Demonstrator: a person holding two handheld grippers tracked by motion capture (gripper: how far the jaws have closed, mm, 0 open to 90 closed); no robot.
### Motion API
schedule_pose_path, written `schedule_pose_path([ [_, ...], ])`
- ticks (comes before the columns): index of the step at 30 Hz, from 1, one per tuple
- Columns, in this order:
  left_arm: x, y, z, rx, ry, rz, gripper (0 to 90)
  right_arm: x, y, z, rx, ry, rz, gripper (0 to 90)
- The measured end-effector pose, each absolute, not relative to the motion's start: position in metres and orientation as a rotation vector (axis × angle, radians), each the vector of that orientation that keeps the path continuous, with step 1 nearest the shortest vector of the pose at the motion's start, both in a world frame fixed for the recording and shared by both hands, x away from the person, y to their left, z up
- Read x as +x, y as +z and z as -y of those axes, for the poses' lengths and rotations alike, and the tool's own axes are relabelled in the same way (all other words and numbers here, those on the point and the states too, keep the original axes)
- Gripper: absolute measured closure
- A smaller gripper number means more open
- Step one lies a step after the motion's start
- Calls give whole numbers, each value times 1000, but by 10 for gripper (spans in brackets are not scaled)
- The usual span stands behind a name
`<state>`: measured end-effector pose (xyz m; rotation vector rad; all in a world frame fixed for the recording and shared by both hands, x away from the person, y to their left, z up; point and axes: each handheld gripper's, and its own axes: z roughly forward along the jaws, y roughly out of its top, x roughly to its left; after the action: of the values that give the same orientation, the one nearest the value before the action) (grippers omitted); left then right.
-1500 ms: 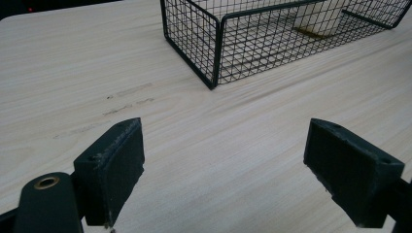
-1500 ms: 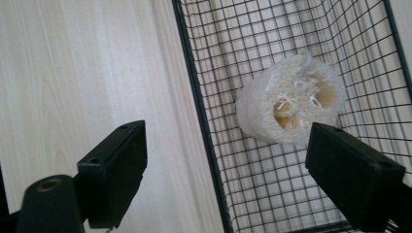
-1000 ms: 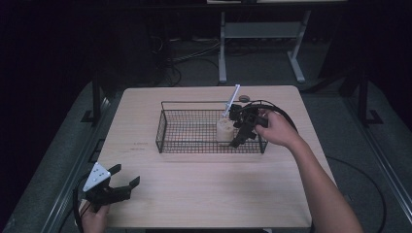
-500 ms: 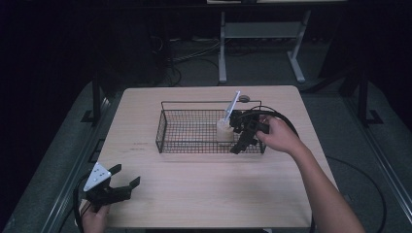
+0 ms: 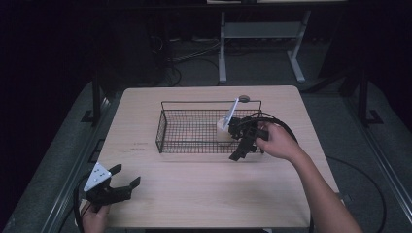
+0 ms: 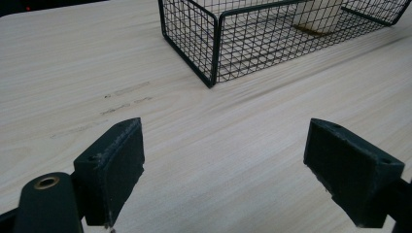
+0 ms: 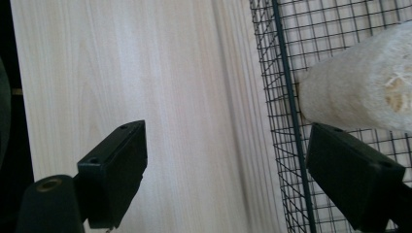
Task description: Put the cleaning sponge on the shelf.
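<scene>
On the wooden table (image 5: 204,194), a loofah sponge (image 5: 224,127) already lies inside the black wire basket (image 5: 167,138). Beside its near wall, the right gripper (image 5: 241,145) gapes wide, empty. Near the table's front corner, the left gripper (image 5: 124,178) is likewise spread, idle. Placement looks complete.
</scene>
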<state>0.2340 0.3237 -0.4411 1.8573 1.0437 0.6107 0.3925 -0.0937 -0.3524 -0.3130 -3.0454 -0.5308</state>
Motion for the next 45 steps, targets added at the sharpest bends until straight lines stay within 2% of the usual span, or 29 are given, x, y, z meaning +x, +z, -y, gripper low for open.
schedule_pose_path([
  [45, 233, -441, -323, 1860, 613, -1043, 140, 348, -383, 110, -293, -538, 3033, 149],
])
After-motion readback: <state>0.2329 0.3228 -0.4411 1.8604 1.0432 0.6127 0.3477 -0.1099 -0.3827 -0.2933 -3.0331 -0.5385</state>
